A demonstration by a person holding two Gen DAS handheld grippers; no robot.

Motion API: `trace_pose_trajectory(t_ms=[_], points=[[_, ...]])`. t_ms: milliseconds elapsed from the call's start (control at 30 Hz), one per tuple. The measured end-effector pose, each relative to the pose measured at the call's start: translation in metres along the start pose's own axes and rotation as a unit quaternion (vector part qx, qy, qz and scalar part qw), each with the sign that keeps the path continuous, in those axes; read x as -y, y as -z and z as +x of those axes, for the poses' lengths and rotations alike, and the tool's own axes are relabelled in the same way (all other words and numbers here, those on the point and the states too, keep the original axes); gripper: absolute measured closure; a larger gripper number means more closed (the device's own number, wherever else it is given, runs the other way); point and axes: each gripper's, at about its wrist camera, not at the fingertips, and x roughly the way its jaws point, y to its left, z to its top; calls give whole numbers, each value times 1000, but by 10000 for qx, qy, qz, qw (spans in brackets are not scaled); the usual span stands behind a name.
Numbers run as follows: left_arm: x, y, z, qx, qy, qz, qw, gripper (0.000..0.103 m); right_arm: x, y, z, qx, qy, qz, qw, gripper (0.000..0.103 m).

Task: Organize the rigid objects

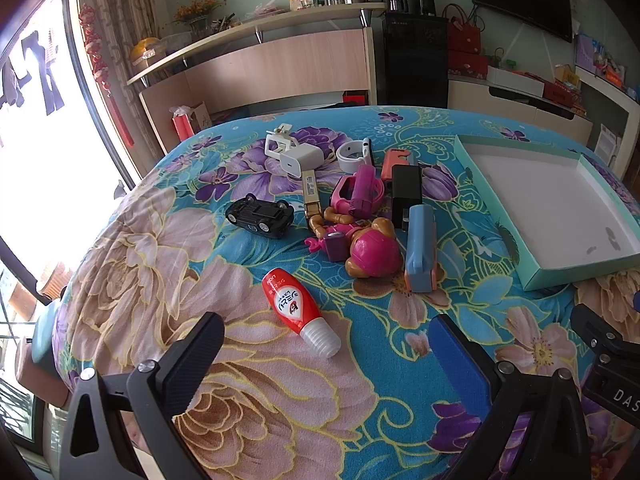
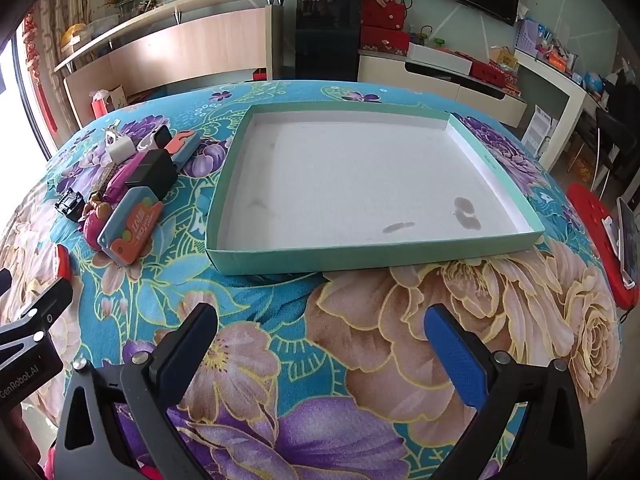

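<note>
A shallow teal box lid (image 2: 376, 258) with a white inside lies empty on the flowered cloth; it also shows in the left wrist view (image 1: 560, 276). Left of it lies a pile of small objects: a red tube with a white cap (image 1: 296, 312), a black toy car (image 1: 260, 216), a pink toy figure (image 1: 372, 252), a blue case (image 1: 420, 248), a black block (image 1: 406, 196), a white charger (image 1: 300, 158) and a white band (image 1: 352, 154). My left gripper (image 1: 324, 344) is open, just before the red tube. My right gripper (image 2: 320, 332) is open and empty before the lid.
The round table's flowered cloth (image 2: 400, 340) falls away at its edges. A red stool with a phone on it (image 2: 600, 240) stands at the right. Shelves, a black cabinet (image 2: 326, 32) and a window are behind.
</note>
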Motion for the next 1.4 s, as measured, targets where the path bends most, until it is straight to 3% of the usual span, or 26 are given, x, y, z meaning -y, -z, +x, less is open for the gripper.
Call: trace_pose_trajectory(t_ms=[1400], points=[[-5,3,0,1,-3,22,10000,0,-1,0,0,8,26,-17,10000,0]])
